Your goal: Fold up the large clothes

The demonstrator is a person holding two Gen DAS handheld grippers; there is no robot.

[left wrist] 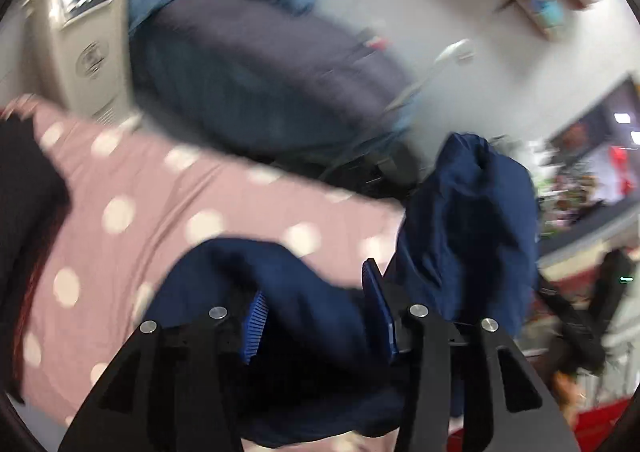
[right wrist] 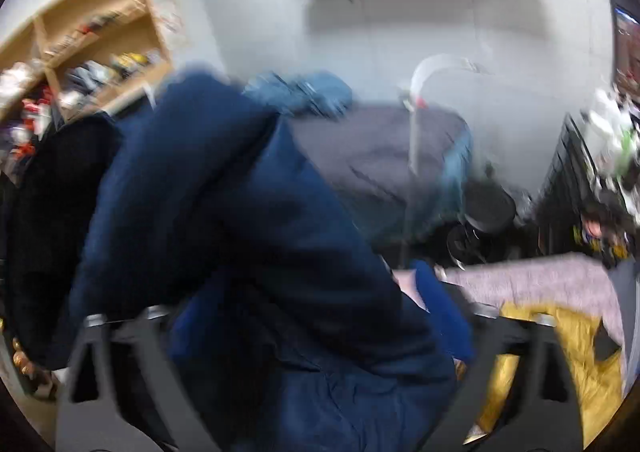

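Note:
A navy blue garment (left wrist: 464,228) hangs bunched in front of both cameras, above a pink bed sheet with white dots (left wrist: 132,212). My left gripper (left wrist: 316,308) has its blue-padded fingers (left wrist: 376,304) around a fold of the navy cloth, with cloth filling the gap. In the right wrist view the same navy garment (right wrist: 248,236) drapes over my right gripper (right wrist: 320,332) and hides its fingertips; cloth lies between the black finger bases. Both views are motion-blurred.
A heap of grey and light blue clothes (left wrist: 256,64) lies beyond the bed. A white heater (left wrist: 84,32) stands at the left. A yellow garment (right wrist: 560,364) lies on the pink bedding at right. Wooden shelves (right wrist: 100,44) line the wall.

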